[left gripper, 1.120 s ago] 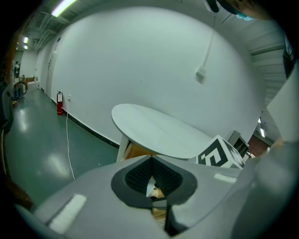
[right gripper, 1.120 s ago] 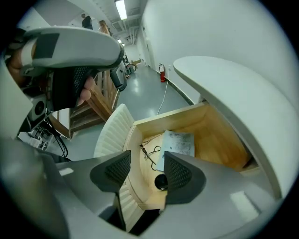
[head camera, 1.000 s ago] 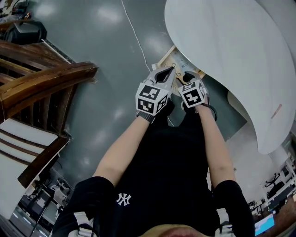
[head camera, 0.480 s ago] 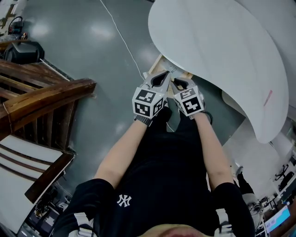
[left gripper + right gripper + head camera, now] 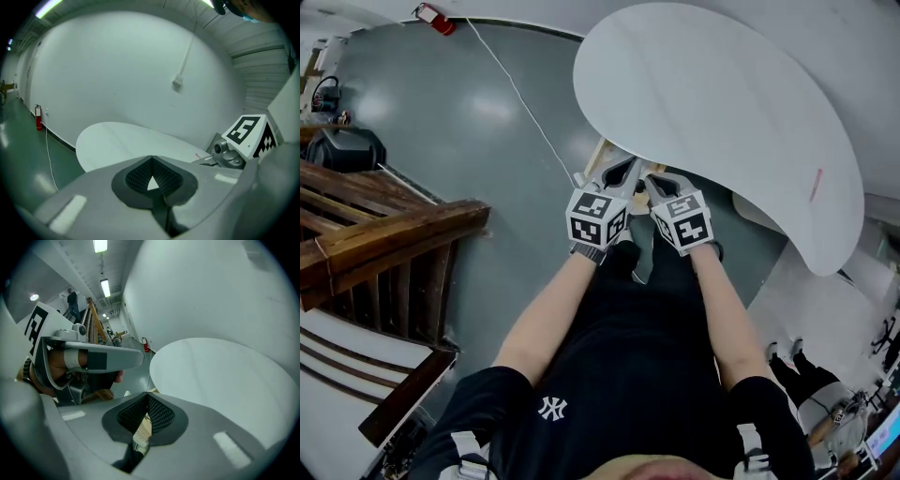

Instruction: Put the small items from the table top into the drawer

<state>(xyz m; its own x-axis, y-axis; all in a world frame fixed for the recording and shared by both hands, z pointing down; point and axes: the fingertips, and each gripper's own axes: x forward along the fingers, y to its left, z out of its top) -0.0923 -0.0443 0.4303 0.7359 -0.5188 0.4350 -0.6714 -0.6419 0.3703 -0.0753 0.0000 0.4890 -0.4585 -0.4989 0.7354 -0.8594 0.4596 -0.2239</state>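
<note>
A grey-green floor [image 5: 487, 141] fills the left of the overhead scene, and a cable [image 5: 520, 94] trails across it. A large white oval table [image 5: 722, 103] takes up the far right, its top almost bare. A dark wooden bench [image 5: 384, 244] stands at the left, well apart from the table. A person in a black shirt [image 5: 619, 375] faces the table's near edge with both arms stretched forward.

Under that near edge a pale wooden drawer [image 5: 602, 161] juts out, open. What lies inside it cannot be made out. The left gripper [image 5: 152, 157] and right gripper [image 5: 147, 393] sit side by side just in front of the drawer, close to each other. The left gripper's jaws are closed tip to tip with nothing between them. The right gripper's jaws have just been closing and now meet as well. They too are empty, and only the drawer's wood shows through the gap behind the tips.

The one likely item on the table top is a thin red mark [image 5: 814, 185] near the far right rim, well apart from both grippers. It is too small to tell whether it is a loose thing or a marking.

The step in hand looks like going from the drawer to the next pick. To do it well, a gripper should rise clear of the table's rim before crossing over the top. Its jaws should spread before it comes down. For something so thin, it should come in low and flat — pads either side of the narrow width. The drawer is best left open for the drop.
</note>
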